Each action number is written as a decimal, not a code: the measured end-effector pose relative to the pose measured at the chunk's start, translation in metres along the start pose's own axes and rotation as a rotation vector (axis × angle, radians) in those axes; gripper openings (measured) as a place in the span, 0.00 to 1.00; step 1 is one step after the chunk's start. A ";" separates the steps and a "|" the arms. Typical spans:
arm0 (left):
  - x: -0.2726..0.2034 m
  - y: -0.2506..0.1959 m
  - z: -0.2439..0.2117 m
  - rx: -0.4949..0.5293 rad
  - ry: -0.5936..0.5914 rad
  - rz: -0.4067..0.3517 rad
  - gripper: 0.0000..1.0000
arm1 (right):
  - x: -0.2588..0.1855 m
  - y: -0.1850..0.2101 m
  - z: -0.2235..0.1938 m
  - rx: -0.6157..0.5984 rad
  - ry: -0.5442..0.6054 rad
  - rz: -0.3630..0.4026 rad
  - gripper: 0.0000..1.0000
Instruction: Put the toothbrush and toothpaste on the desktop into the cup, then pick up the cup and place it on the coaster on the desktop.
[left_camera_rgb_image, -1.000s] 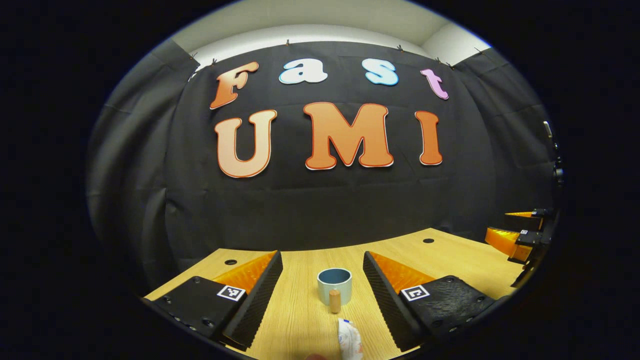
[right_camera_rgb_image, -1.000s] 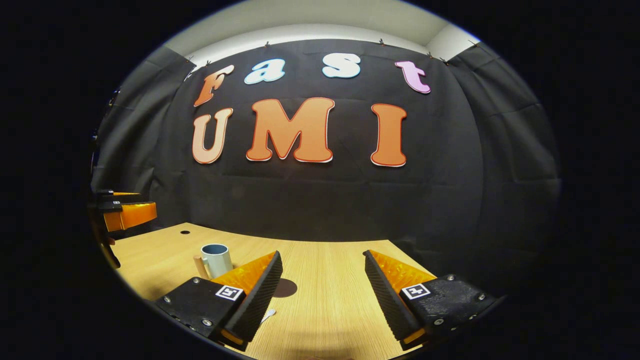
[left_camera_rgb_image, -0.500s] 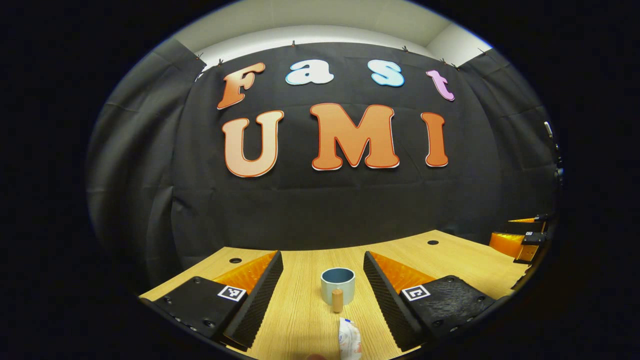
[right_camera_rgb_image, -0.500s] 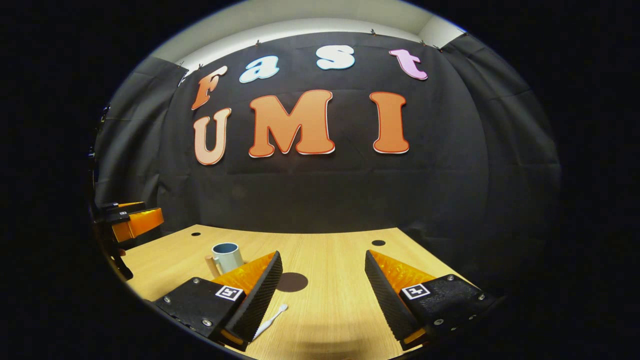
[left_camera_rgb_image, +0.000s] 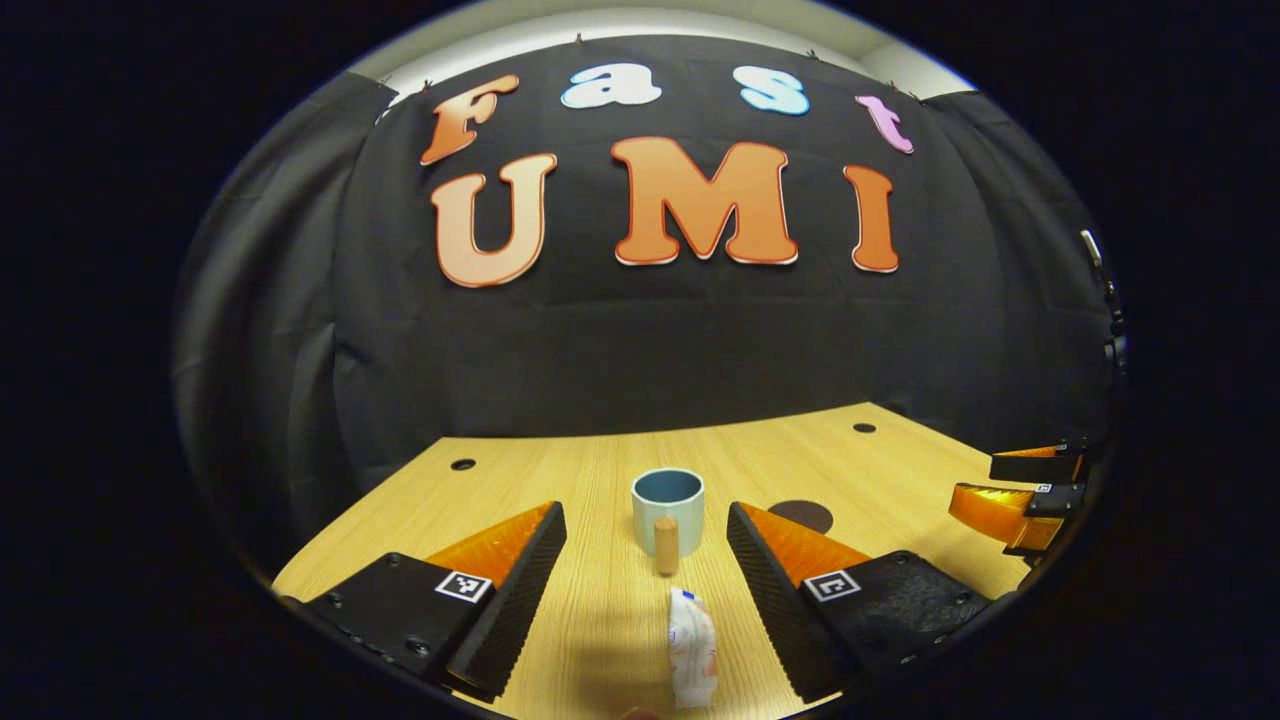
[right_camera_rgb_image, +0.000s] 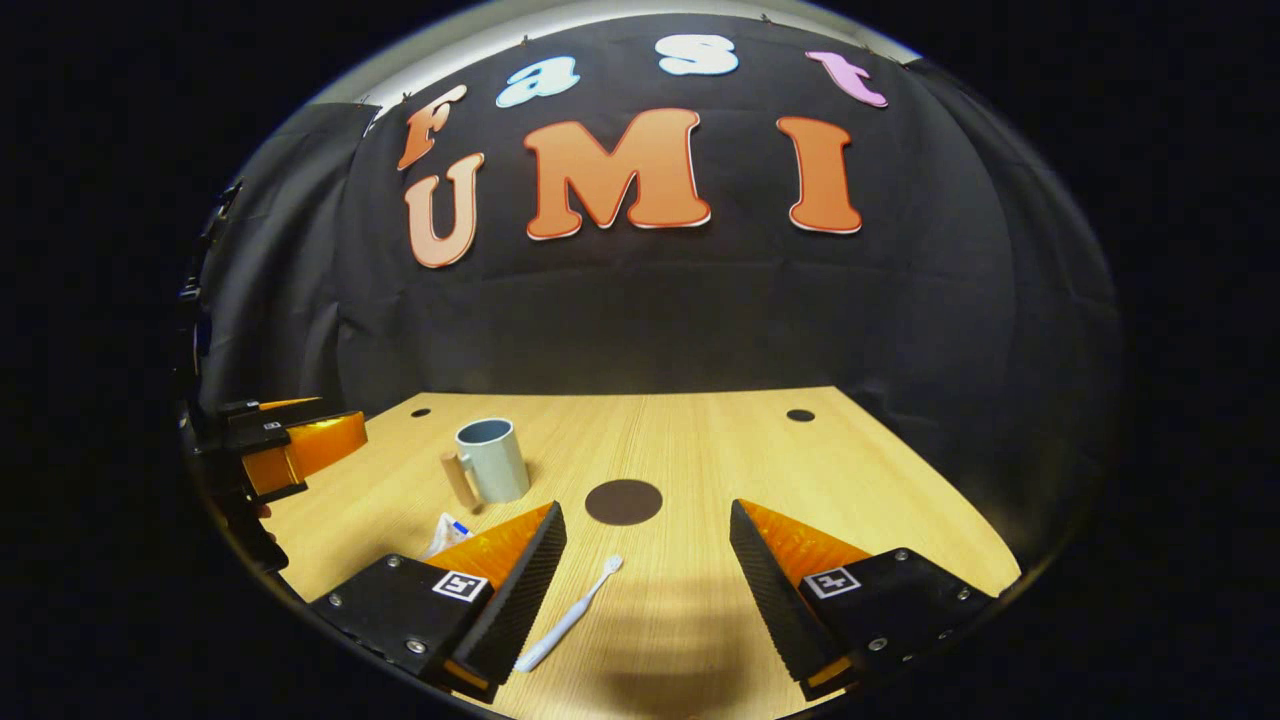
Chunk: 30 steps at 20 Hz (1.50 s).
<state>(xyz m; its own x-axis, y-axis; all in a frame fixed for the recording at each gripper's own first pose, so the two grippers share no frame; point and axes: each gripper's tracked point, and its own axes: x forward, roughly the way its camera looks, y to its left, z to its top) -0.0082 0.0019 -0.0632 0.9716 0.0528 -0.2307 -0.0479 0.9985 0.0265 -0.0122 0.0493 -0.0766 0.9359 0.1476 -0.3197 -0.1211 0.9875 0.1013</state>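
Observation:
A pale blue cup with a wooden handle stands upright on the wooden desktop, straight ahead of my open left gripper. A white toothpaste tube lies flat between that gripper's fingers, closer than the cup. In the right gripper view the cup stands at the left, the round dark coaster lies mid-table, and a white toothbrush lies between the fingers of my open right gripper, near its left finger. The toothpaste peeks out behind that finger. Both grippers are empty.
The right gripper shows at the right edge of the left gripper view, and the coaster lies past the right finger there. The left gripper shows at the left edge of the right gripper view. Small round holes mark the desktop's far corners.
Both cameras have tilted downward, so more of the desktop shows. The toothbrush and coaster have come fully into the right gripper view. Cup, toothpaste and toothbrush have not moved on the table.

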 end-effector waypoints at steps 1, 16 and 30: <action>0.002 -0.002 -0.007 0.002 0.035 -0.008 0.97 | 0.002 0.004 -0.005 -0.003 0.029 0.007 0.98; 0.031 -0.002 -0.121 0.044 0.405 -0.059 1.00 | 0.018 0.040 -0.089 -0.022 0.445 0.109 0.80; 0.052 0.002 -0.159 0.051 0.564 -0.048 0.95 | 0.041 0.048 -0.134 0.022 0.635 0.082 0.60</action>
<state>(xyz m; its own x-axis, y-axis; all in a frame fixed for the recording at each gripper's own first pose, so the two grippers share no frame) 0.0055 0.0086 -0.2300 0.6976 0.0207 -0.7162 0.0183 0.9987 0.0468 -0.0242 0.1101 -0.2112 0.5444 0.2341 -0.8055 -0.1710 0.9711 0.1667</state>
